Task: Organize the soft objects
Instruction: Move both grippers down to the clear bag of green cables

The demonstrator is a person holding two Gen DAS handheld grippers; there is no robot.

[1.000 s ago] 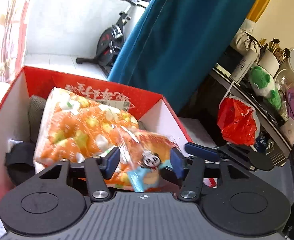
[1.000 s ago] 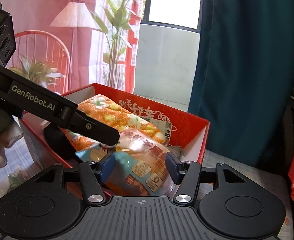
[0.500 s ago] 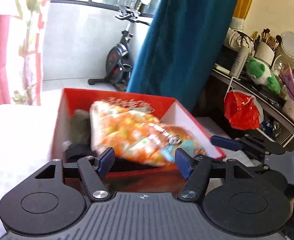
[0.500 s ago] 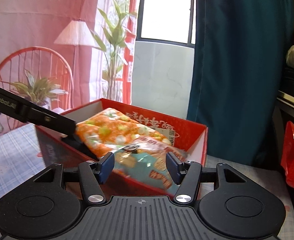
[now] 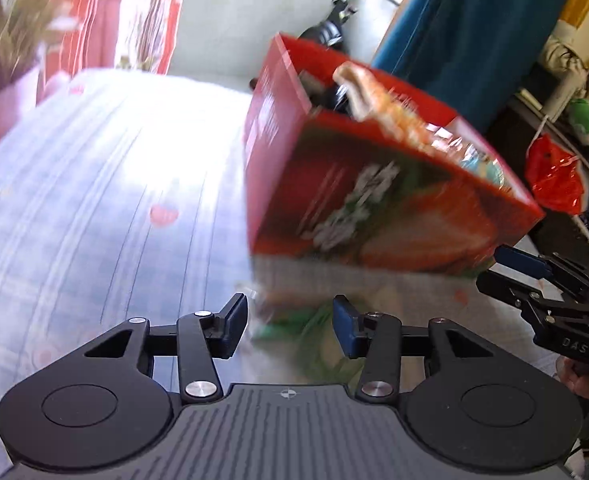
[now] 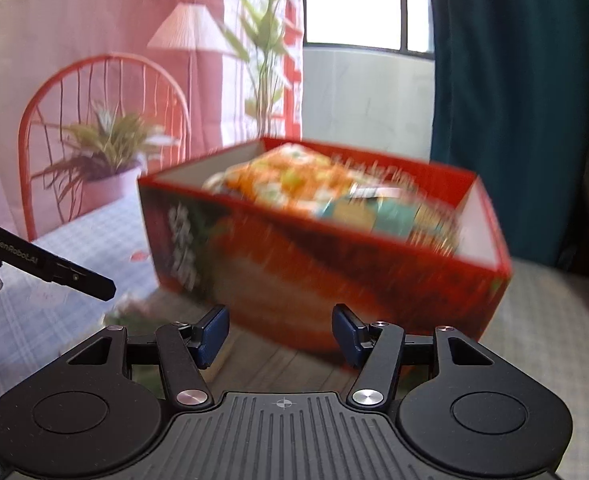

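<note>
A red cardboard box [image 5: 374, 200] stands on the table and also shows in the right wrist view [image 6: 334, 264]. In it lie an orange flowered soft pack [image 6: 294, 180] and a teal and orange snack bag [image 6: 386, 212]; both are blurred. My left gripper [image 5: 290, 326] is open and empty, low in front of the box's near left corner. My right gripper [image 6: 280, 334] is open and empty, just short of the box's front wall. Each gripper shows in the other's view, the right one [image 5: 534, 280] and the left one [image 6: 54, 268].
The table has a pale checked cloth [image 5: 94, 200]. A green leafy printed patch [image 5: 310, 332] lies under the left gripper. A red plastic bag [image 5: 554, 176] hangs by a cluttered shelf on the right. A teal curtain [image 6: 510, 100] hangs behind the box.
Both grippers have pulled back out of the box and dropped low in front of it. The snack bag that lay between their fingers stays in the box. The left view has swung left.
</note>
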